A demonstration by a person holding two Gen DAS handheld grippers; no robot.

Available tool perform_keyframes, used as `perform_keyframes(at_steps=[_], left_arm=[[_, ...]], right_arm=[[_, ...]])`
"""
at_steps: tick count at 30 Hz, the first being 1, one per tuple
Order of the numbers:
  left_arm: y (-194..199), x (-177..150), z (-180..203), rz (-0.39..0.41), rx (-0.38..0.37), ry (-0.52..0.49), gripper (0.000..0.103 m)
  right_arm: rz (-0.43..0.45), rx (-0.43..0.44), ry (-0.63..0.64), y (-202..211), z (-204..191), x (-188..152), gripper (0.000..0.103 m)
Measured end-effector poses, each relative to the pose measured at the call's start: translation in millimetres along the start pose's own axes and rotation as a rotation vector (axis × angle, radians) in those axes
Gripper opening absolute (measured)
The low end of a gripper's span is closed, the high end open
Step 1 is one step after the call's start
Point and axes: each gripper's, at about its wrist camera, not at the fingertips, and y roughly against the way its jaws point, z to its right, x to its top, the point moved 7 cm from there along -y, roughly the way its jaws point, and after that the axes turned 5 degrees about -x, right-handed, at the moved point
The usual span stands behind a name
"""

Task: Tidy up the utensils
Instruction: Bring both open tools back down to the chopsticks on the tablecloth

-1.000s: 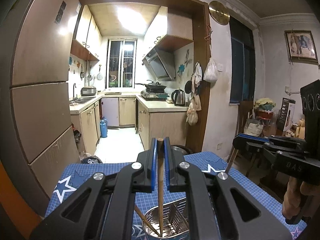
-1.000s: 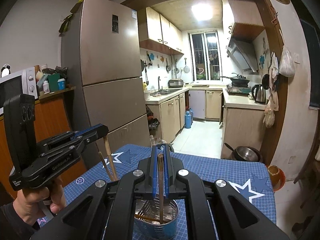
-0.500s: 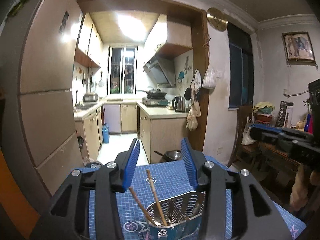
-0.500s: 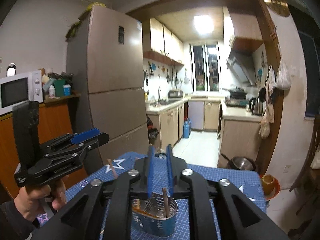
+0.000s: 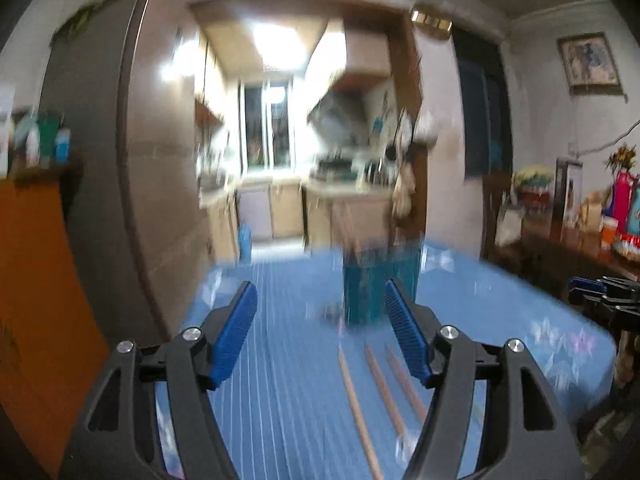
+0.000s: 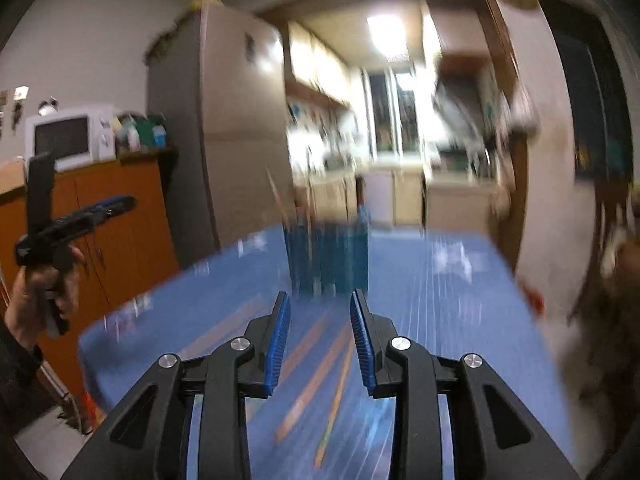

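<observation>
Both views are blurred by motion. A blue utensil holder [image 5: 380, 280] stands upright on the blue mat [image 5: 280, 400], with wooden chopsticks sticking up from it. It also shows in the right wrist view [image 6: 326, 260]. Three wooden chopsticks [image 5: 380, 384] lie on the mat in front of the holder; the right wrist view shows them [image 6: 316, 376] as orange streaks. My left gripper [image 5: 320, 336] is open and empty, back from the holder. My right gripper [image 6: 318, 336] is open and empty above the lying chopsticks.
A grey fridge [image 5: 120, 160] and an orange cabinet [image 6: 120, 240] with a microwave [image 6: 68, 140] stand to the left. The kitchen doorway [image 5: 288, 160] is behind the table. A cluttered side table [image 5: 580, 220] is at the right. The other gripper shows at each view's edge [image 6: 72, 220].
Both grippers opened, letting their chopsticks drop into the holder, then pulled back and down fast. The holder is now farther away and chopsticks lying on the mat have come into view.
</observation>
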Motion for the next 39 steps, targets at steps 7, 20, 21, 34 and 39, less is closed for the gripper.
perform_keyframes(at_steps=[7,20,21,34,39], left_arm=[[-18,-115,13,-0.2,-0.029,0.088,0.063],[-26,-155,26,-0.227,-0.037,0.109,0.063],[-27,-156,27,-0.229,-0.037,0.111,0.063],[-31,-163,37,-0.219,-0.041,0.088,0.063],[-36,-163,45,-0.218,-0.04,0.063,0.058]], right_arm=[[-0.093,-0.044,-0.024,-3,-11,-82,0.033],[-0.135,-0.119,-0.024,-40,-17,-101,0.015],[-0.134,-0.119,-0.028,-41,-17,-102,0.015],[-0.117,-0.128,-0.016,-47,-16,-102,0.015],[-0.118,-0.124,-0.011,-46,-16,-103,0.015]])
